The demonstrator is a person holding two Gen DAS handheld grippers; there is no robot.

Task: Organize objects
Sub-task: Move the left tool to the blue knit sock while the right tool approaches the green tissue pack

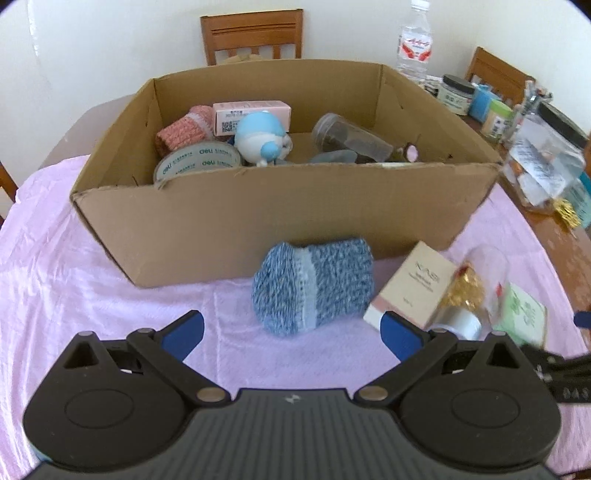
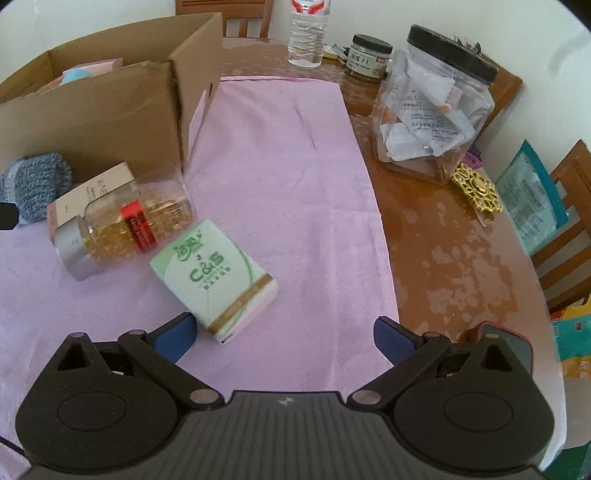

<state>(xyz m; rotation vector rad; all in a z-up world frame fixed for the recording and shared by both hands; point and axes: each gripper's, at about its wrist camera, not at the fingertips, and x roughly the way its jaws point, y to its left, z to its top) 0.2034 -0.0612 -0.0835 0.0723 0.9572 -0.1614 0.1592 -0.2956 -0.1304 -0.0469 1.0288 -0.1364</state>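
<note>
An open cardboard box (image 1: 280, 206) stands on the pink cloth and holds tape rolls, a blue-white toy (image 1: 260, 138), a pink carton and a dark jar. In front of it lies a blue knitted pouch (image 1: 314, 286), with my left gripper (image 1: 291, 332) open just short of it. To the right lie a beige carton (image 1: 413, 288), a clear jar of gold beads (image 2: 125, 225) on its side and a green tissue pack (image 2: 214, 273). My right gripper (image 2: 284, 336) is open, its left finger beside the tissue pack.
The wooden table (image 2: 443, 229) beyond the cloth carries a large clear jar with a black lid (image 2: 436, 107), a water bottle (image 2: 308, 33), a small labelled jar (image 2: 369, 55) and a gold ornament (image 2: 476, 192). Wooden chairs stand around the table.
</note>
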